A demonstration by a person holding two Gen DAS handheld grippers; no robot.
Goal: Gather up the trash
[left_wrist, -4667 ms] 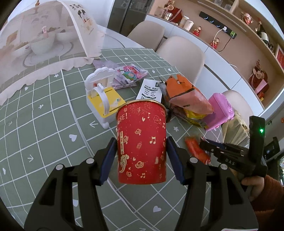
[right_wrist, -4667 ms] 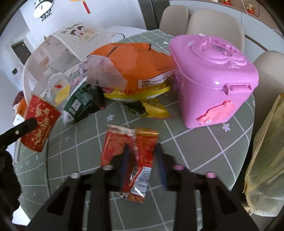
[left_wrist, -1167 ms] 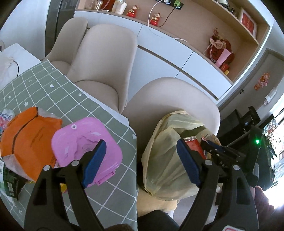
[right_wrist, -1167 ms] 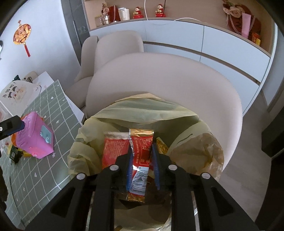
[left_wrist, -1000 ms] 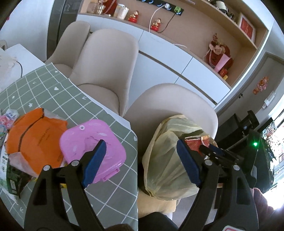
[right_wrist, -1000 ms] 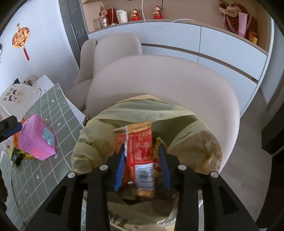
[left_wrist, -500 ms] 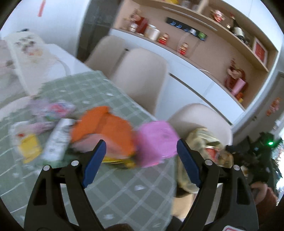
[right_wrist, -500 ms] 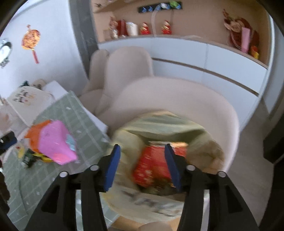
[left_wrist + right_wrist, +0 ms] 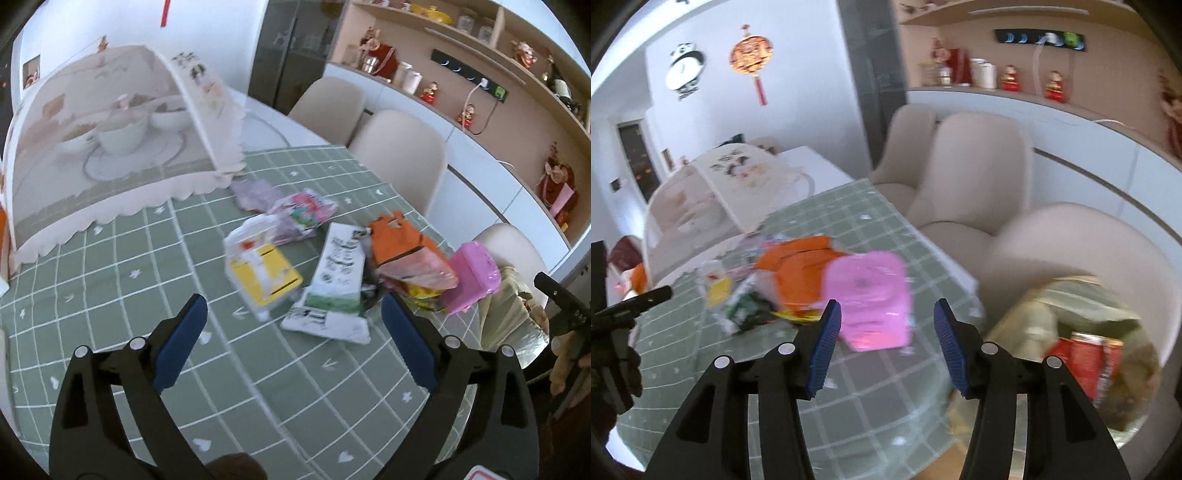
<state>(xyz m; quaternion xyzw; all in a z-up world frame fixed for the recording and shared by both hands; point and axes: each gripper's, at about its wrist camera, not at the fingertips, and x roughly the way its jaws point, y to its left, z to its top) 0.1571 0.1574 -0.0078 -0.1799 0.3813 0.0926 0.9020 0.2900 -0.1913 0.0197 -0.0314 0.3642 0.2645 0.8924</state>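
Note:
My left gripper [image 9: 291, 336] is open and empty above the green checked tablecloth [image 9: 110, 266], facing a pile of trash: a white and green wrapper [image 9: 334, 284], an orange bag [image 9: 404, 245], a yellow and white box [image 9: 262, 273] and colourful packets [image 9: 303, 212]. My right gripper [image 9: 886, 345] is open and empty, over the table edge. The yellow trash bag [image 9: 1071, 332] sits on a chair to its right, with the red wrapper [image 9: 1089, 358] inside. The bag also shows in the left wrist view [image 9: 509, 317].
A pink plastic box [image 9: 870, 299] stands at the table edge beside the orange bag [image 9: 801, 269]. A mesh food cover [image 9: 107, 147] over dishes takes up the far left. Beige chairs [image 9: 402, 155] line the table's far side.
My right gripper opened and let the red wrapper fall into the yellow bag, then swung left toward the table. My left gripper swung back from the bag to the trash pile.

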